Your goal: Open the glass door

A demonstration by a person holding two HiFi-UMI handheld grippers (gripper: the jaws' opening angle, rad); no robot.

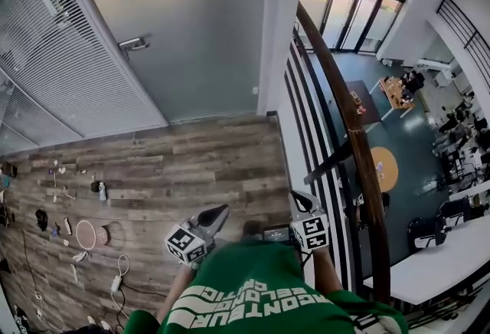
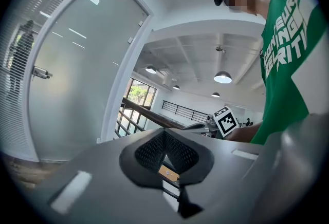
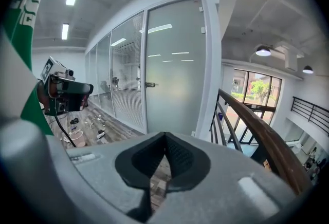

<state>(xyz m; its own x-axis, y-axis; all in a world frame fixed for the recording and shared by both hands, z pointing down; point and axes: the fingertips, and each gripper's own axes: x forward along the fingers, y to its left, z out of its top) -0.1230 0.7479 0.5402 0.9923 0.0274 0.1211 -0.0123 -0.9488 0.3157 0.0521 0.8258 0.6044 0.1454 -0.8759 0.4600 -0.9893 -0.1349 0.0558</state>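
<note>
The frosted glass door (image 1: 191,26) stands closed at the far end of the wood floor, with a metal lever handle (image 1: 134,43) near its left edge. It also shows in the left gripper view, door (image 2: 77,63) and handle (image 2: 41,72), and in the right gripper view, door (image 3: 175,63) and handle (image 3: 150,84). My left gripper (image 1: 218,214) and right gripper (image 1: 300,202) are held close to my chest, well short of the door. Both point toward it. The left gripper (image 2: 164,138) is shut and empty, and so is the right gripper (image 3: 165,141).
A wooden handrail (image 1: 360,141) over dark balusters runs along my right, with an open drop to a lower floor beyond. A white pillar (image 1: 279,26) stands right of the door. A glass wall with blinds (image 1: 53,57) stands left of it. Cables and small items (image 1: 84,233) lie on the floor at left.
</note>
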